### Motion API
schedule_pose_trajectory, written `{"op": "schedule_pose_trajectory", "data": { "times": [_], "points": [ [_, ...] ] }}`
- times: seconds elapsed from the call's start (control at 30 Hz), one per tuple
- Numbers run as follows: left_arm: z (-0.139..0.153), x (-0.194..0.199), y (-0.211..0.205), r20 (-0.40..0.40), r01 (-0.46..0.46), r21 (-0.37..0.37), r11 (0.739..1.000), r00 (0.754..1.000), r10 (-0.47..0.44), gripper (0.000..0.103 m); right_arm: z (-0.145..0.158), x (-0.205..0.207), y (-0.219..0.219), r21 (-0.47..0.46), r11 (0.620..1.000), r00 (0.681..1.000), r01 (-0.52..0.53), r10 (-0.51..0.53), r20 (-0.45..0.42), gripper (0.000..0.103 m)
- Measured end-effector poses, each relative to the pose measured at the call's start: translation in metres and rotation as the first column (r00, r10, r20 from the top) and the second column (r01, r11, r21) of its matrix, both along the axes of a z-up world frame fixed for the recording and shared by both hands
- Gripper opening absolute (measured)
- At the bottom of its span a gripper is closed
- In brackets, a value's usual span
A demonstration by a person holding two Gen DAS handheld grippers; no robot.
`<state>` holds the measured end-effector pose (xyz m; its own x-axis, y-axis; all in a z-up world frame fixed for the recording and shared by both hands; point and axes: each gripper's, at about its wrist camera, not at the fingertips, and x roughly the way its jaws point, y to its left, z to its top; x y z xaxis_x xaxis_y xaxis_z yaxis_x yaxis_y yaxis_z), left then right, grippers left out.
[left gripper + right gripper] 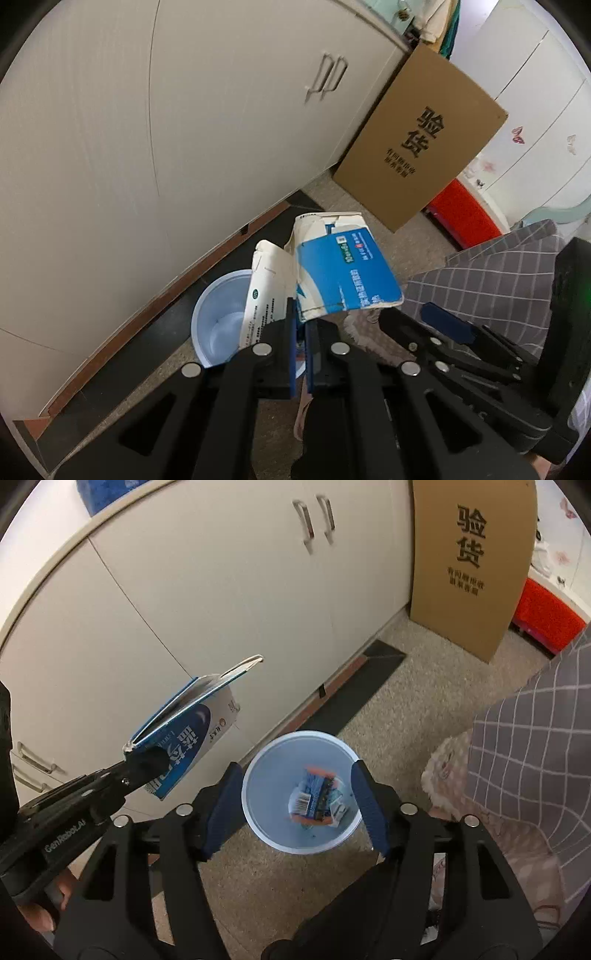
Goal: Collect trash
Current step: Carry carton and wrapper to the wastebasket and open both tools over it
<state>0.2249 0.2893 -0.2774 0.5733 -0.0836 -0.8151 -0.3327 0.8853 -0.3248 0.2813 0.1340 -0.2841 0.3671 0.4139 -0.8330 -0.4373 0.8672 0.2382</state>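
I am at the dropping step. My right gripper [299,797] hangs over the trash bin [258,794], low in the middle of the right wrist view, and its jaws stand wide with nothing between them. A small crumpled packet [314,801] lies at the bottom of the bin, so I think that piece is done.

My left gripper [301,332] is squeezed tight on a torn blue and white carton [347,273]. In the right wrist view the carton sits at the middle left, up in the air and off to the left of the bin, not over it.

Next I should bring the carton to the right until it is over the round mouth, then let go.

The white cupboard [184,609] stands close behind the bin, so I have little room that way. The floor [388,709] toward the upper right is bare up to the big cardboard sheet [469,565]. A checked cloth [535,757] crowds the right edge
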Motion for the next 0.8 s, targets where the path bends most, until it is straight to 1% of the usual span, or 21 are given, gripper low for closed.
{"op": "schedule_pose_trajectory", "data": {
  "times": [0.13, 0.2, 0.4, 0.63, 0.8],
  "points": [
    [-0.012, 0.006, -0.001, -0.023, 0.001, -0.012, 1.000, 1.000, -0.001, 0.003, -0.002, -0.003, -0.004, -0.006, 1.000, 1.000, 0.008, -0.008, -0.004, 0.068],
    [-0.018, 0.008, -0.004, -0.031, 0.007, -0.014, 1.000, 0.999, -0.008, 0.003, -0.001, -0.004, -0.008, -0.015, 1.000, 1.000, 0.020, -0.020, 0.007, 0.069],
    [-0.030, 0.022, -0.011, -0.053, 0.032, -0.007, 0.999, 0.998, -0.032, 0.003, 0.009, -0.007, -0.029, -0.001, 0.996, 0.994, 0.093, -0.093, 0.050, 0.070],
    [-0.032, 0.038, -0.018, -0.059, 0.051, 0.001, 0.999, 0.997, -0.051, 0.003, 0.026, -0.008, -0.043, 0.006, 0.988, 0.978, 0.153, -0.152, 0.139, 0.070],
    [-0.026, 0.044, -0.018, -0.054, 0.056, 0.003, 0.998, 0.997, -0.056, 0.005, 0.031, -0.009, -0.051, 0.034, 0.985, 0.973, 0.169, -0.172, 0.151, 0.071]
  ]
}}
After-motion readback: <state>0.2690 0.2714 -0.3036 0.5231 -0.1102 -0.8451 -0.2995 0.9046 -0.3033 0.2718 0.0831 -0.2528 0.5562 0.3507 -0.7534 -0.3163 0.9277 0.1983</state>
